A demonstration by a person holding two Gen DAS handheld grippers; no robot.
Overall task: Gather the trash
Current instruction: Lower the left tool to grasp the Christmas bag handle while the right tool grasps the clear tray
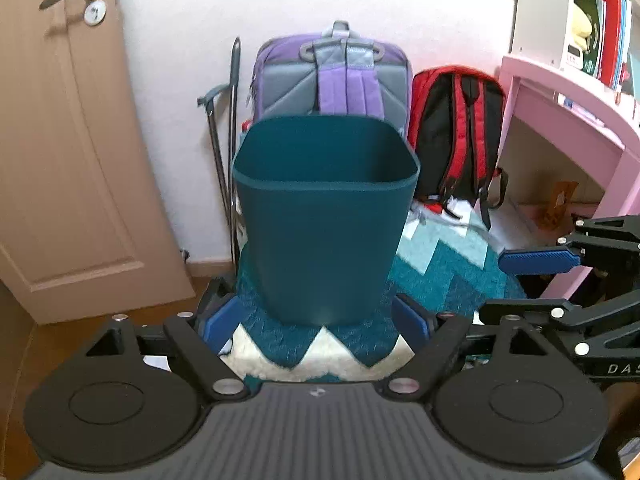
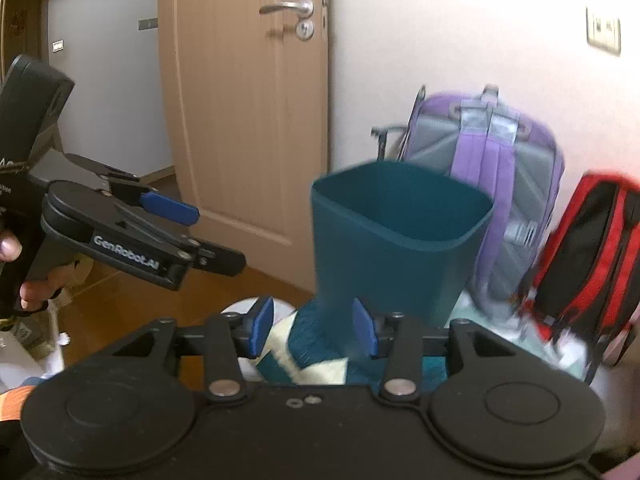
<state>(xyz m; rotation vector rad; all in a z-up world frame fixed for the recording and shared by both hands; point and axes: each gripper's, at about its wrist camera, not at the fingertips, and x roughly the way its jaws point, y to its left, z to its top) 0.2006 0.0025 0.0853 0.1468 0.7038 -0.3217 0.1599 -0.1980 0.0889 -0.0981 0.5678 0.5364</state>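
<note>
Our left hand-held gripper gapes wide and empty over the zigzag rug; our right hand-held gripper likewise stands open. Straight ahead of both, the teal bin sits upright, backpacks just behind it.

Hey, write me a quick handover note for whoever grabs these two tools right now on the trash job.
Left tool: open, nothing in it.
Right tool: open, nothing in it.
Teal bin: upright on the patterned rug, in front of the purple backpack and the red backpack; both tools face it.
Done: cannot tell; the bin's bottom is hidden.
Left: no loose trash shows clearly here, so look around for some and drop it in the bin.
</note>
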